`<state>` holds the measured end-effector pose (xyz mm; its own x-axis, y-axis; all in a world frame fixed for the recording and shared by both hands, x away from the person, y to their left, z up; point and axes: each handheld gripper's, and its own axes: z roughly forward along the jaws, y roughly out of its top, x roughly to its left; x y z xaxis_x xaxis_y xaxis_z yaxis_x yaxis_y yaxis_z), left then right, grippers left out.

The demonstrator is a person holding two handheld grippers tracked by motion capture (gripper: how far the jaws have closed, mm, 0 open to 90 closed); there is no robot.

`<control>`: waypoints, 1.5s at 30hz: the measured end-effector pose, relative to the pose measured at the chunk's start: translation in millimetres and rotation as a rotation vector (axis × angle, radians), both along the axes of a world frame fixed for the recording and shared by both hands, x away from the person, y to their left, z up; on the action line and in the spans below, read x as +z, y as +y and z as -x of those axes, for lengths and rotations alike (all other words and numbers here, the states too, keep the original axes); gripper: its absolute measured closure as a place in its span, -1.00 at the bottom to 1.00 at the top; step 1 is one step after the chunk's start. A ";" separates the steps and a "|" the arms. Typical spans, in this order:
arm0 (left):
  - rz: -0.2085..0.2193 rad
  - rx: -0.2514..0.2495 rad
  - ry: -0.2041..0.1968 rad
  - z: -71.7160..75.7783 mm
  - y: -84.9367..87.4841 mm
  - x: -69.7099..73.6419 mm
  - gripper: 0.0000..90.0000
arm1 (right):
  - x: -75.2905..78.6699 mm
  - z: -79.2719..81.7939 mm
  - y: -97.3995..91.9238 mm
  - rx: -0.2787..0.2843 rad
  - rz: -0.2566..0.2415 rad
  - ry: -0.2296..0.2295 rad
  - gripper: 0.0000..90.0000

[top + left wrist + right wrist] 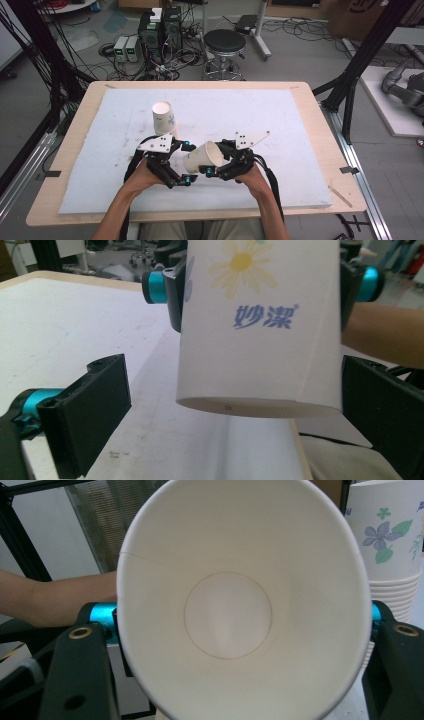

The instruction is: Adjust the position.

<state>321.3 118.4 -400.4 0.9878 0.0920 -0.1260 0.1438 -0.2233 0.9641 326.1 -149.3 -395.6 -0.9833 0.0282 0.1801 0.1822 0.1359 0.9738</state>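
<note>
Looking down and forward from above the table [310,107] in the high view; riding close behind a held paper cup [260,330] in the left gripper view, facing its printed side; peering straight into that same cup's mouth at close range in the right gripper view

- My two grippers sit close together near the front edge of the white mat [100,150], so the gap between them is taken up by the tilted paper cup [204,156].
- The stack of cups [163,118] stands just behind my left gripper [186,163] (blocking a straight push forward there).
- The mat's right half and far left lie open.
</note>
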 end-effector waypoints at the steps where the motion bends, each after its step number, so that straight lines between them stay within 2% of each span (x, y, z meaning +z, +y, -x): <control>1: 0.001 0.003 -0.004 0.1 0.7 0.4 -0.96 | 0.4 0.3 -0.6 0.002 0.003 0.003 -0.31; 7: -0.026 0.027 -0.021 1.2 2.5 0.7 -0.96 | 1.3 0.1 -2.5 -0.008 0.012 0.006 -0.31; 9: -0.059 0.060 -0.030 2.1 4.4 0.8 -0.96 | 1.6 -0.5 -3.3 -0.018 0.017 -0.004 -0.31; 10: -0.059 0.060 -0.030 2.1 4.4 0.8 -0.96 | 1.6 -0.5 -3.3 -0.018 0.017 -0.004 -0.31; 16: -0.132 0.127 -0.048 4.6 15.8 0.0 -0.96 | 5.6 -2.2 -8.3 -0.058 0.075 -0.004 -0.31; 21: -0.159 0.168 -0.047 7.7 25.1 -2.8 -0.96 | 10.3 -5.2 -12.6 -0.102 0.143 -0.013 -0.31; 22: -0.166 0.183 -0.046 8.6 27.7 -4.0 -0.96 | 10.3 -5.2 -12.6 -0.102 0.143 -0.013 -0.31; 23: -0.177 0.207 -0.048 10.0 34.3 -6.7 -0.96 | 12.5 -7.0 -14.2 -0.132 0.172 -0.023 -0.31; 24: -0.177 0.207 -0.048 10.0 34.3 -6.7 -0.96 | 12.5 -7.0 -14.2 -0.132 0.172 -0.023 -0.31; 26: -0.181 0.253 -0.040 12.5 44.4 -11.4 -0.96 | 16.4 -10.2 -16.1 -0.193 0.238 -0.009 -0.31; 27: -0.181 0.253 -0.040 12.5 44.4 -11.4 -0.96 | 17.7 -12.0 -16.2 -0.211 0.261 -0.012 -0.31; 29: -0.191 0.310 -0.036 15.2 54.6 -16.4 -0.96 | 20.7 -14.7 -15.8 -0.241 0.297 -0.022 -0.31; 30: -0.191 0.310 -0.036 15.2 54.6 -16.4 -0.96 | 22.5 -15.7 -15.5 -0.255 0.311 -0.023 -0.31; 31: -0.196 0.332 -0.035 16.1 58.4 -18.0 -0.96 | 22.5 -15.7 -15.5 -0.255 0.311 -0.023 -0.31; 32: -0.205 0.377 -0.035 18.2 65.9 -21.4 -0.96 | 26.0 -18.4 -14.4 -0.282 0.348 -0.020 -0.31; 33: -0.205 0.377 -0.035 18.2 65.9 -21.4 -0.96 | 26.0 -18.4 -14.4 -0.282 0.348 -0.020 -0.31; 34: -0.207 0.399 -0.037 19.3 69.4 -23.1 -0.96 | 27.6 -20.6 -13.8 -0.299 0.369 -0.028 -0.31; 35: -0.210 0.418 -0.036 20.4 73.2 -24.7 -0.96 | 29.4 -22.0 -13.0 -0.317 0.397 -0.023 -0.31; 36: -0.210 0.468 -0.040 22.7 79.7 -28.0 -0.96 | 31.9 -26.0 -11.3 -0.350 0.446 -0.024 -0.31; 37: -0.211 0.488 -0.041 23.6 83.0 -29.5 -0.96 | 32.7 -28.1 -10.6 -0.361 0.465 -0.020 -0.31; 39: -0.204 0.539 -0.040 25.6 88.4 -32.7 -0.96 | 33.4 -32.3 -8.8 -0.389 0.512 -0.019 -0.31; 40: -0.204 0.539 -0.040 25.6 88.4 -32.7 -0.96 | 33.5 -33.7 -7.7 -0.399 0.536 -0.010 -0.31; 41: -0.187 0.589 -0.046 27.9 92.6 -35.2 -0.96 | 33.3 -36.2 -6.8 -0.407 0.551 -0.013 -0.31; 42: -0.187 0.589 -0.046 27.9 92.6 -35.2 -0.96 | 33.5 -37.9 -6.1 -0.418 0.571 -0.012 -0.31; 43: -0.185 0.635 -0.055 29.2 95.8 -37.6 -0.96 | 33.5 -39.4 -5.0 -0.427 0.585 -0.010 -0.31; 44: -0.185 0.635 -0.055 29.2 95.8 -37.6 -0.96 | 33.5 -39.4 -5.0 -0.427 0.585 -0.010 -0.31; 45: -0.193 0.656 -0.041 29.2 99.1 -39.6 -0.96 | 33.9 -42.5 -3.4 -0.451 0.613 -0.013 -0.31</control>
